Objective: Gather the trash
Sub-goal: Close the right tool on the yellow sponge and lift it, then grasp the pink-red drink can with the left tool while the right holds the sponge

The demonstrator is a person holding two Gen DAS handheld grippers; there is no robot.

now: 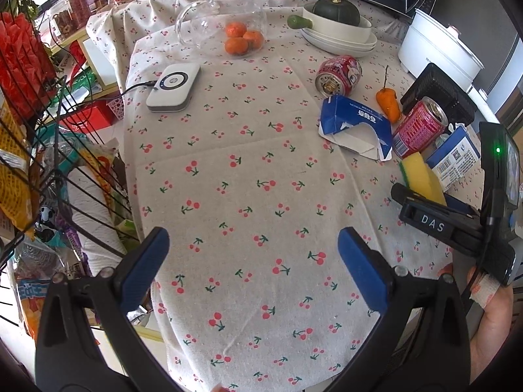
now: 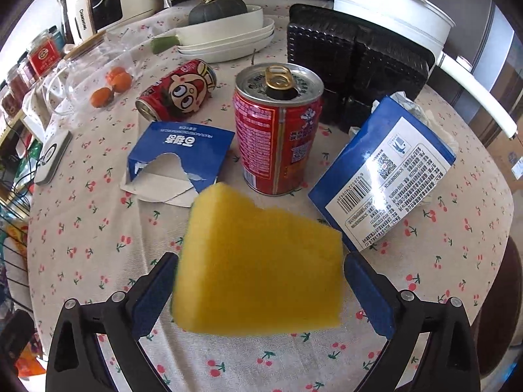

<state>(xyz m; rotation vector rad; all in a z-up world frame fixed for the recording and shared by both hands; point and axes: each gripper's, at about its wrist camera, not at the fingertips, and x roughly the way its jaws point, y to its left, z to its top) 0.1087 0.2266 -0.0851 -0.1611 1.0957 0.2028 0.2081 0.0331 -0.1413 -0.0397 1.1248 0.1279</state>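
Closest in, the right gripper (image 2: 260,289) is clenched on a yellow sponge (image 2: 261,261), its blue pads pressing the sponge's two sides and holding it above the cherry-print tablecloth (image 2: 98,261); the left wrist view shows the same sponge (image 1: 421,176) sticking out past the right tool at the table's right edge. The left gripper (image 1: 253,261) is released, its jaws standing wide apart over bare cloth with nothing between them. The step in hand looks like carrying off one piece of trash, the sponge, already lifted and not yet dropped anywhere. No bin shows clearly in either view, though a wire rack (image 1: 65,170) stuffed with bags and paper towels sits just off the table's left edge. Just beyond the sponge lie the remaining pieces: a torn blue carton (image 2: 178,153) lying flat, an upright opened red can (image 2: 278,130) beside it, and a blue packet (image 2: 385,176) tilted to the right. Farther back a second red can (image 2: 178,91) lies on its side, and a black tray (image 2: 356,52) stands behind the upright can. The next move probably calls for taking the sponge to wherever trash goes and letting go of it, while the free left gripper could reach for the torn carton or the fallen can. At the far side sit a glass jug (image 1: 222,23) with oranges and a stack of white dishes (image 2: 228,39), which seem not to be trash.
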